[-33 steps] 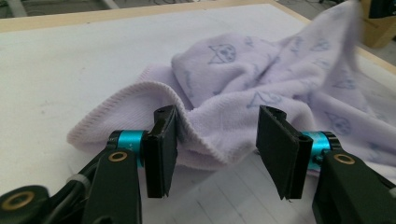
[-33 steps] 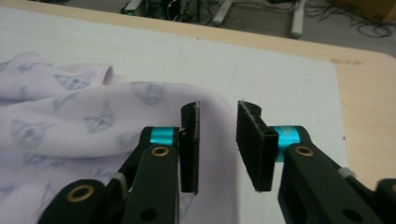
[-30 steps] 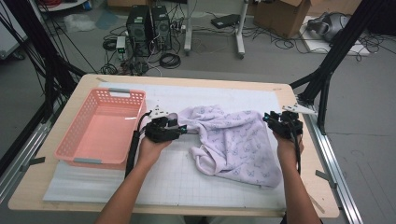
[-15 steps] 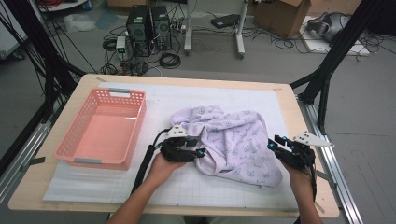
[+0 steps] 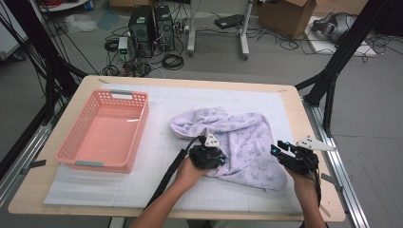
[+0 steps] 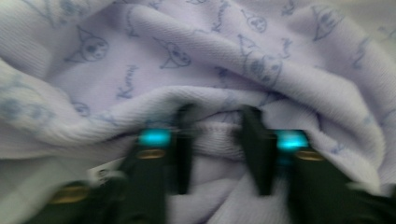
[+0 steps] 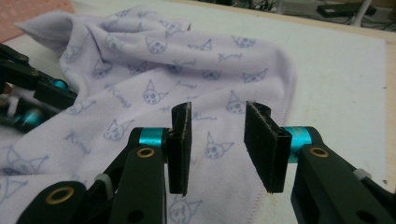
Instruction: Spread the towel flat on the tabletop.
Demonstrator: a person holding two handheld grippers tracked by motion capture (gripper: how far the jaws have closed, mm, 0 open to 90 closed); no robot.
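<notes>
A lavender towel (image 5: 237,142) printed with small blue cat faces lies crumpled on the white gridded mat (image 5: 157,166), toward the table's right half. Its far-left corner is bunched into a rounded fold, and its near-right corner droops toward the table's near edge.

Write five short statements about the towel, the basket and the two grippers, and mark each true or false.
1. The lilac towel lies crumpled on the white mat. True.
2. The pink basket holds the towel. False: it holds nothing; the towel lies beside it.
3. The left gripper has a fold of towel hem between its jaws, which have just been closing. True.
4. The right gripper clamps the towel. False: its jaws stand apart above the cloth.
5. The towel is plain. False: it is printed with small faces.
</notes>
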